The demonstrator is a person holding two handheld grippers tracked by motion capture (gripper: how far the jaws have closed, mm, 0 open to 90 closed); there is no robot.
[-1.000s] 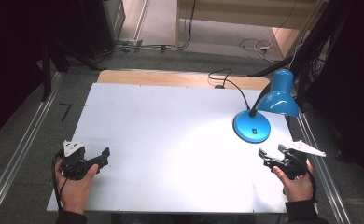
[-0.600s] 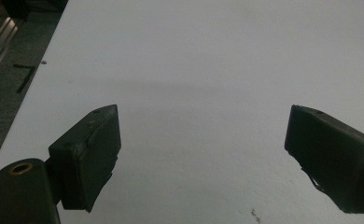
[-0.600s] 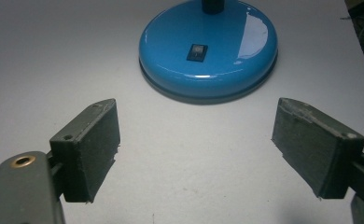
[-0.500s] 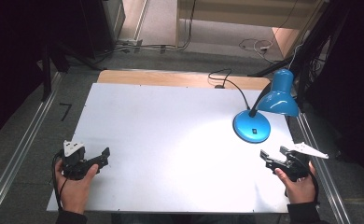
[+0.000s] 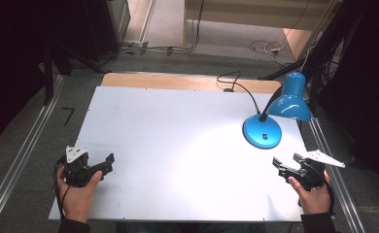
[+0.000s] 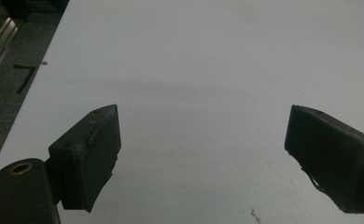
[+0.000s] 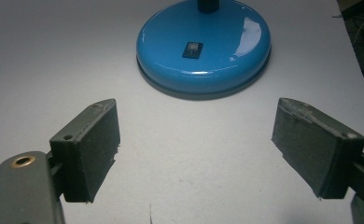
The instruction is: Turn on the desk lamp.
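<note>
One blue desk lamp (image 5: 270,121) stands on the white table (image 5: 178,145) at its far right. Two grippers: the left gripper (image 6: 203,154) is spread over bare tabletop, and the right gripper (image 7: 196,149) is spread, empty, near the lamp base (image 7: 203,44). The switch (image 7: 192,49) marking is possibly unreadable.

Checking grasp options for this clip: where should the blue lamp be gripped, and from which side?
Probably the thin black neck of the lamp, just above the round base, approached from the person's side by the open right claw. The base looks too wide and smooth for the jaws; the neck is narrow and sits over it.
</note>
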